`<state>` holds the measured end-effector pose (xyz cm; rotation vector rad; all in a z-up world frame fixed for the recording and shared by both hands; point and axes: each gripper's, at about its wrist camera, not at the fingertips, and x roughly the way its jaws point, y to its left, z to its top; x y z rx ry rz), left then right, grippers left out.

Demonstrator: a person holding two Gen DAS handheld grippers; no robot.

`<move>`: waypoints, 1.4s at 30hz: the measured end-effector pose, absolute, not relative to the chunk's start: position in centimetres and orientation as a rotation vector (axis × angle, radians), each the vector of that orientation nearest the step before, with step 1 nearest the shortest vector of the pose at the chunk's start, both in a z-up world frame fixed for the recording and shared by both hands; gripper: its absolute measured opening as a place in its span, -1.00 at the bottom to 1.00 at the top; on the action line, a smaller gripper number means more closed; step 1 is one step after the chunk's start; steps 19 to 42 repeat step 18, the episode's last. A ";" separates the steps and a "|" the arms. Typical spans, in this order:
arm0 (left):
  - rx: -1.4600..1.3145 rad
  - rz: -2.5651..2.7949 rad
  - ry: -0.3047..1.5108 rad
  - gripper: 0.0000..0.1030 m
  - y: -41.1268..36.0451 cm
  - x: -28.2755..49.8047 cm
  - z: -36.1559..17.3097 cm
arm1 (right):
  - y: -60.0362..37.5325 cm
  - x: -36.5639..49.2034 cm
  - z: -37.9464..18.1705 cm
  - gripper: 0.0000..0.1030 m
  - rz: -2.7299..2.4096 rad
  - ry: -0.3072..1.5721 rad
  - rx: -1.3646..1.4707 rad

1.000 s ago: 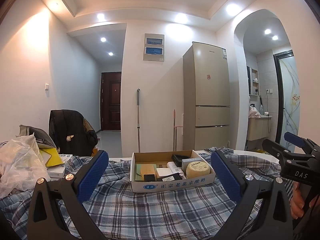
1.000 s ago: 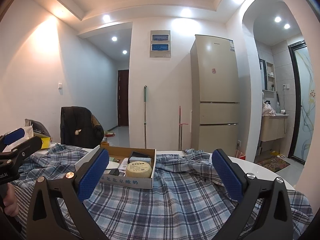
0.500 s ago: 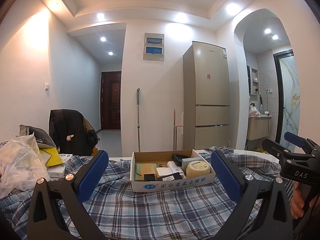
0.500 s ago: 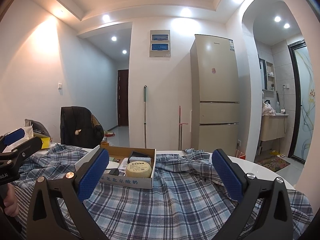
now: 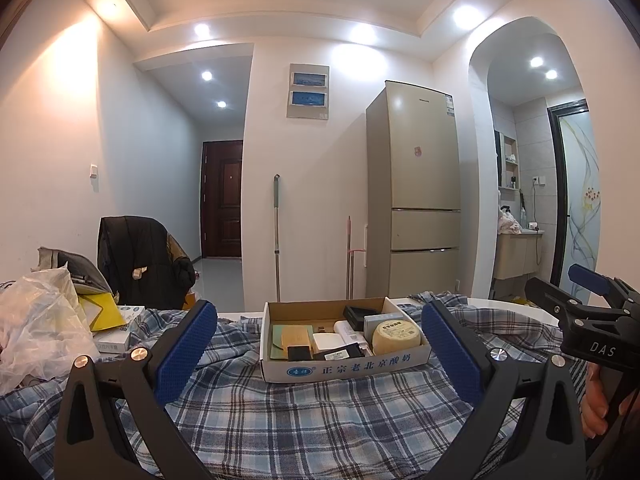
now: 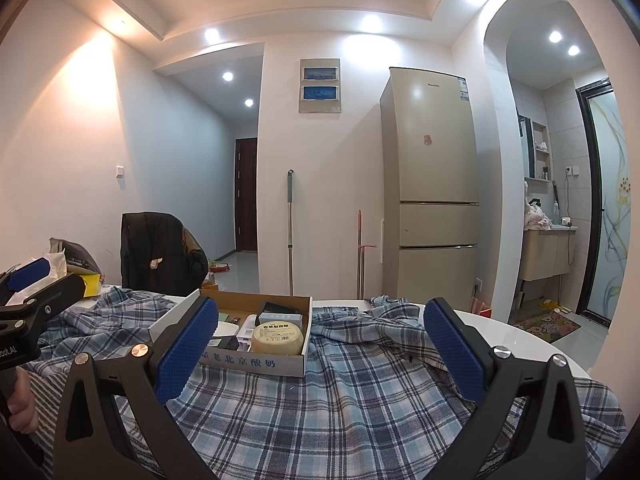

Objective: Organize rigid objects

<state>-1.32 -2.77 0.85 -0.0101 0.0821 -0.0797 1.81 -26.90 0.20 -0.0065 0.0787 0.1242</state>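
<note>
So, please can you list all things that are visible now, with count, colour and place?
box: 1, white cardboard, on the cloth, centre
round tub: 1, cream, box front right corner
black items: several, in box
white items: several, in box
cloth: 1, blue plaid, covering the table
fridge: 1, beige, far wall
mop: 1, grey handle, leaning on wall
chair: 1, black jacket on it, left
plastic bag: 1, clear, left
door: 1, dark brown, hallway
left gripper: blue pads, open, empty
right gripper: blue pads, open, empty
</note>
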 end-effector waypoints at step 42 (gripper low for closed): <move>-0.004 -0.078 0.095 1.00 -2.8 -1.2 0.5 | -27.1 2.0 0.1 0.99 0.129 0.091 -0.011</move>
